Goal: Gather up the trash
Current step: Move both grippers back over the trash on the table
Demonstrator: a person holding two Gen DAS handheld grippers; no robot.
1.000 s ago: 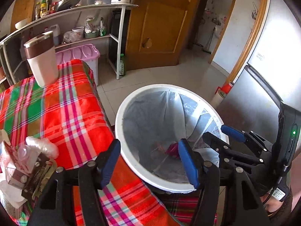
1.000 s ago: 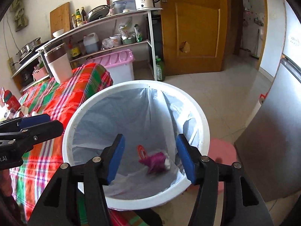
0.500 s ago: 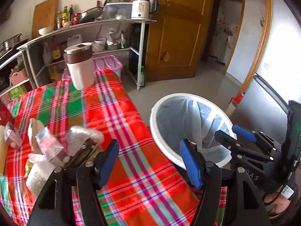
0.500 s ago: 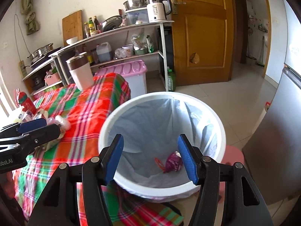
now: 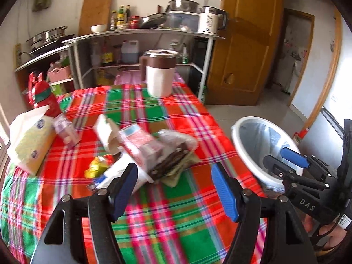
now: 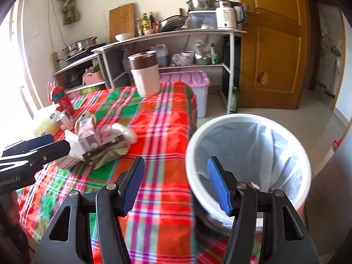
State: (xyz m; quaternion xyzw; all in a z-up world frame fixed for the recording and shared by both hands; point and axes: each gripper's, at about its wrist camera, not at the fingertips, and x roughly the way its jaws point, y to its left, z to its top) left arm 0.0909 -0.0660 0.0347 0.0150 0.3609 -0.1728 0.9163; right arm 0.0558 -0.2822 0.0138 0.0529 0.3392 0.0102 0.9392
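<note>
A pile of trash [image 5: 149,151] lies on the plaid tablecloth: a pink-white carton, crumpled clear plastic, a dark wrapper, a yellow wrapper [image 5: 96,165]. It also shows in the right wrist view [image 6: 99,140]. My left gripper [image 5: 175,189] is open and empty, just short of the pile. A white bin with a liner [image 5: 264,145] stands right of the table. My right gripper [image 6: 176,184] is open and empty, over the table edge beside the bin [image 6: 248,145]. A little trash lies at the bin's bottom.
A white-and-brown jug [image 5: 159,72] stands at the table's far edge. A red bottle [image 5: 43,94], a yellow-white bag [image 5: 30,140] and a small pink carton [image 5: 66,127] lie at the left. Shelves, a pink storage box [image 6: 187,81] and a wooden door are behind.
Both grippers swung left, away from above the bin toward the table. The trash pile has come to the centre of the left wrist view. Both stayed open.
</note>
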